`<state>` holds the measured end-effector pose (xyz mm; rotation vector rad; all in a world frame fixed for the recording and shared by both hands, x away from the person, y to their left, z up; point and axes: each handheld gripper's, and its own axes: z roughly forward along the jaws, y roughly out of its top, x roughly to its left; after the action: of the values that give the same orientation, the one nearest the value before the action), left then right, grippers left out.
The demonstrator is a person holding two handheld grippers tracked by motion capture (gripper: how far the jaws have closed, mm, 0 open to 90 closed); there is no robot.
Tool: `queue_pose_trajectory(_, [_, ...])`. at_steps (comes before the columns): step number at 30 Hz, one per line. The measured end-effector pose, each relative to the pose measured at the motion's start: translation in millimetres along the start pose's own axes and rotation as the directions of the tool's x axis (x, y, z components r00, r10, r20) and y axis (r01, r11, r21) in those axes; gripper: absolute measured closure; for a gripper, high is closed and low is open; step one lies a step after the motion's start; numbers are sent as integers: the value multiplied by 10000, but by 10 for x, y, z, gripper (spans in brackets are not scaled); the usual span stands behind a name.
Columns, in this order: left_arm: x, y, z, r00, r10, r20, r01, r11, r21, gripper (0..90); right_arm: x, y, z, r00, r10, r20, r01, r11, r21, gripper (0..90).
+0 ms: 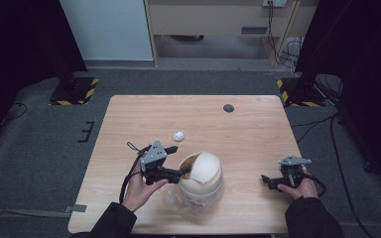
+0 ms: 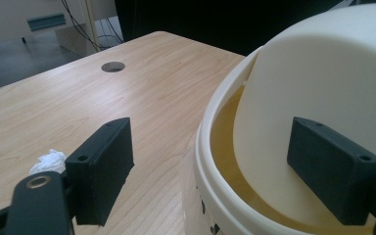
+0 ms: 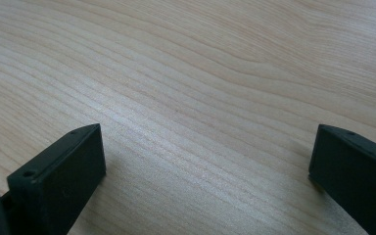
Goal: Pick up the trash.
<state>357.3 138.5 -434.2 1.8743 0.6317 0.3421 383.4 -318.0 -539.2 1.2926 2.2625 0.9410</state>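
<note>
1. Standing upright near the middle of the table's (image 1: 258, 139) near edge, the cream bin (image 1: 202, 184) is keeping its long axis vertical, domed swing lid (image 1: 206, 166) on top.
2. The lid is tilting, so the opening (image 1: 187, 161) is facing the table's left side, toward the left gripper (image 1: 177, 159); the yellowish inside is showing there.
3. The left gripper is pointing right along the table, jaws spread wide and straddling the bin's rim (image 2: 203, 161).
4. In the left gripper view, one pad (image 2: 334, 169) is lying against the lid's pale face, while the other pad (image 2: 103, 169) is hanging outside the bin over bare wood. Nothing is clamped.
5. A clear plastic liner (image 1: 176, 198) is bunching on the table at the bin's foot, toward the near edge.
6. A small crumpled white paper ball (image 1: 178, 135) is sitting beyond the left gripper, toward the far edge and apart from the bin.
7. The right gripper (image 1: 267, 181) is resting low near the near right corner, well apart from the bin, pointing left.
8. In the right gripper view its jaws are standing wide apart, with only wood grain between them.
9. A dark round hole (image 1: 228, 108) is sitting near the far edge.
</note>
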Motion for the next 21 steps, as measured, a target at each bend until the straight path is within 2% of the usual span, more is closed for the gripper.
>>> queue_pose_trajectory(13, [10, 8, 20, 10000, 48, 66, -49, 10000, 32, 162, 0, 0, 0, 10000, 2, -1, -2, 10000, 2, 6])
queue_pose_trajectory(17, [65, 26, -55, 9999, 12, -136, -13, 9999, -106, 164, 0, 0, 0, 10000, 5, 0, -5, 10000, 0, 6])
queue_pose_trajectory(19, [147, 41, -144, 9990, -209, -403, 194, 9992, -358, 164, 1, 0, 0, 10000, -1, -5, 1, 10000, 1, 6])
queue_pose_trajectory(21, [168, 44, -165, 9985, -279, -476, 258, 9987, -436, 164, 1, 0, 0, 10000, -1, -6, 1, 10000, 1, 6])
